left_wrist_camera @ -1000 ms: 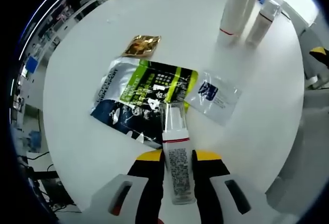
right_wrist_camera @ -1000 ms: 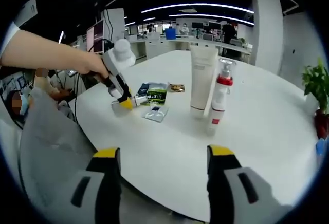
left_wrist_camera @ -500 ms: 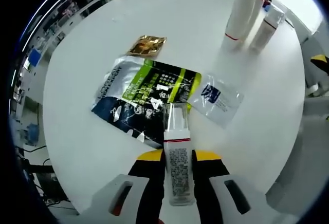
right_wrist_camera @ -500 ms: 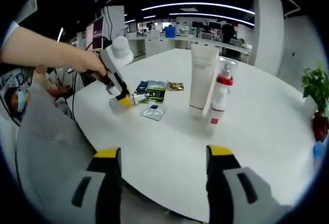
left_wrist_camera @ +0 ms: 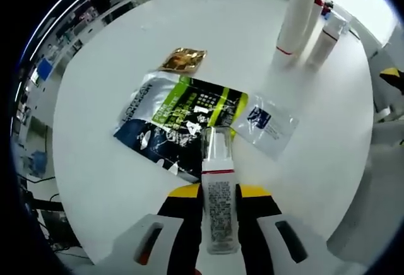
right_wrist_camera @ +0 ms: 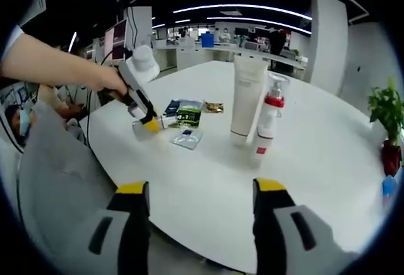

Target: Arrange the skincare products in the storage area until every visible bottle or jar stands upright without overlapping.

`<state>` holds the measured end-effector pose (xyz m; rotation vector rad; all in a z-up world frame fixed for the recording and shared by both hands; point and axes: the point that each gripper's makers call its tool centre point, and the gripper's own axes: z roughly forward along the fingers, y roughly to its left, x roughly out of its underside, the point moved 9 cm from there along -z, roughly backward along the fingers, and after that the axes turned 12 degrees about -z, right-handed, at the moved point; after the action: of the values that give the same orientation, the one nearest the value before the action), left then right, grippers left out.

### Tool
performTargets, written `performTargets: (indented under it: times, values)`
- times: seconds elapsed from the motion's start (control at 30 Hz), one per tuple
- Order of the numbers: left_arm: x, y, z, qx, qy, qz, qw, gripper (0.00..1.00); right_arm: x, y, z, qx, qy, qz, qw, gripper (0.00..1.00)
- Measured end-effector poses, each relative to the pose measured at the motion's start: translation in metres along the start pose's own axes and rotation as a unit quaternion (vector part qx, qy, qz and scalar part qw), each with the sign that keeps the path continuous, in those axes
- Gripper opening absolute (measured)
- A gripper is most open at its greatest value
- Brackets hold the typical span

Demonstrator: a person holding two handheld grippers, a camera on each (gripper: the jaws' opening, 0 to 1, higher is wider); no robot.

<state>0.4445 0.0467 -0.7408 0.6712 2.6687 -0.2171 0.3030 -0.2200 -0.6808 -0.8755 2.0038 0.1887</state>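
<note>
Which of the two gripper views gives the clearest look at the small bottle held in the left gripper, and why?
The left gripper view: the small bottle lies close up between the jaws, its printed label and clear cap plain. The right gripper view shows it tiny and distant, at the tip of the left gripper.

In the right gripper view, the left tool [right_wrist_camera: 149, 123], with the small clear-capped white bottle [right_wrist_camera: 163, 122] clamped in it, drifted slightly toward the left of the frame and away from the tall white tube [right_wrist_camera: 243, 99]. In the left gripper view, the round white table [left_wrist_camera: 95, 161] slid slightly down the frame.
</note>
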Motion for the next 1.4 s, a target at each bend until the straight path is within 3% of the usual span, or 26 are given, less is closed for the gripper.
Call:
performTargets:
  times: [0.1,0.17,0.27,0.43,0.53,0.63,0.7,0.73,0.77,0.9,0.93,1.0,1.03,1.3,1.4]
  values:
    - [0.0,0.0,-0.001,0.004,-0.003,0.003,1.0,0.17,0.0,0.0,0.0,-0.002,-0.001,0.001,1.0,0.66]
    - [0.001,0.002,-0.002,0.011,-0.008,0.001,0.9999,0.16,-0.002,0.003,-0.001,-0.024,-0.01,0.029,0.9992,0.67]
    - [0.002,-0.002,-0.009,0.03,-0.032,-0.014,0.9989,0.16,-0.007,0.001,-0.005,-0.043,-0.037,0.064,0.9964,0.67]
    - [-0.001,-0.016,-0.02,0.056,-0.065,-0.025,0.9959,0.16,-0.01,-0.006,0.001,-0.052,-0.052,0.104,0.9918,0.66]
    - [-0.009,-0.033,-0.028,0.123,-0.114,-0.075,0.983,0.16,-0.015,-0.011,0.011,-0.065,-0.076,0.157,0.9825,0.65]
    - [-0.014,-0.049,-0.035,0.17,-0.145,-0.098,0.9697,0.17,-0.02,-0.015,0.018,-0.077,-0.093,0.174,0.9773,0.6]
    - [-0.017,-0.066,-0.039,0.219,-0.167,-0.093,0.9567,0.17,-0.025,-0.015,0.023,-0.095,-0.112,0.201,0.9685,0.58]
    - [-0.018,-0.078,-0.042,0.25,-0.182,-0.102,0.9455,0.17,-0.026,-0.016,0.024,-0.098,-0.116,0.21,0.9659,0.58]
    - [-0.019,-0.084,-0.043,0.267,-0.188,-0.096,0.9404,0.17,-0.028,-0.018,0.027,-0.103,-0.125,0.24,0.9572,0.57]
    - [-0.02,-0.111,-0.047,0.328,-0.223,-0.084,0.9141,0.17,-0.03,-0.026,0.036,-0.108,-0.147,0.3,0.9363,0.53]
    - [-0.02,-0.117,-0.048,0.35,-0.232,-0.092,0.9028,0.17,-0.03,-0.028,0.038,-0.112,-0.151,0.311,0.9318,0.51]
    - [-0.019,-0.121,-0.048,0.37,-0.243,-0.102,0.8906,0.17,-0.029,-0.032,0.04,-0.113,-0.151,0.317,0.9296,0.47]
    - [-0.017,-0.123,-0.048,0.379,-0.244,-0.104,0.8866,0.17,-0.029,-0.033,0.041,-0.116,-0.15,0.316,0.9295,0.46]
    - [-0.014,-0.128,-0.052,0.394,-0.255,-0.094,0.8781,0.17,-0.031,-0.037,0.045,-0.132,-0.155,0.318,0.9259,0.42]
    - [-0.016,-0.132,-0.055,0.405,-0.261,-0.091,0.8717,0.17,-0.033,-0.036,0.047,-0.139,-0.166,0.323,0.9212,0.41]
